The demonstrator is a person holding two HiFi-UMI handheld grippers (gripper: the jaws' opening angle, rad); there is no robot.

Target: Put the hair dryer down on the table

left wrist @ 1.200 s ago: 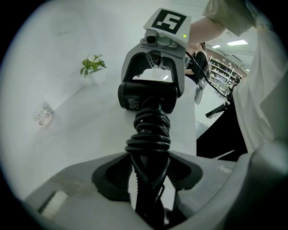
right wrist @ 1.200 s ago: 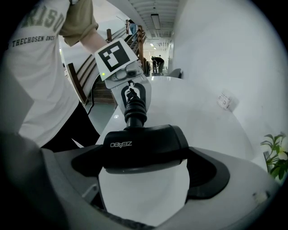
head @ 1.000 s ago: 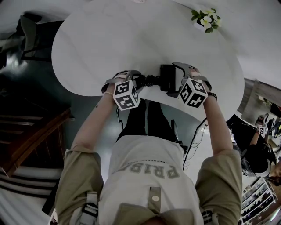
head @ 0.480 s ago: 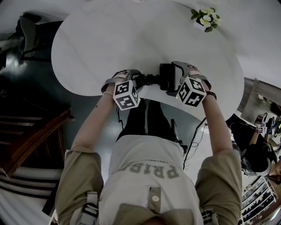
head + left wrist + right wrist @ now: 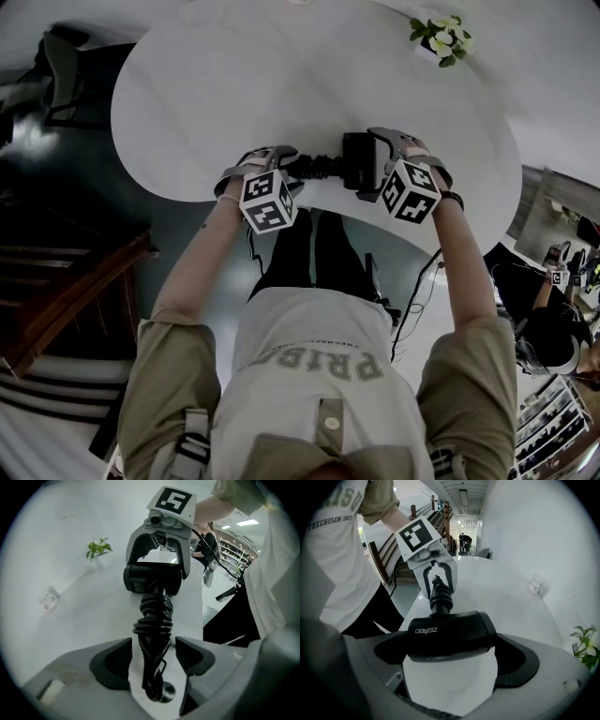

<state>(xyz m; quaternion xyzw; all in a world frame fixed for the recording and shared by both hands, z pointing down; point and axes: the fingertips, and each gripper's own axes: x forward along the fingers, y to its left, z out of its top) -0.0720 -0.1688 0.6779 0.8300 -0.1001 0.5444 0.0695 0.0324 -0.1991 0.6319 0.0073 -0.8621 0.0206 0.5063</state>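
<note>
Stretching left-right, hair dryer [image 5: 349,167] has handle [image 5: 153,613] inside just-opened left hand-held gripper [image 5: 153,657]; right hand-held gripper [image 5: 452,656] clamps barrel [image 5: 450,631].

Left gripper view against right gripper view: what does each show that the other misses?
Left only: the left gripper, whose jaws have just been opening, clear of the coiled cord; shelves behind. Right only: the right gripper clamped on the hair dryer, brand print showing; a wooden staircase. Both: the white table, the plant, a small card.
</note>
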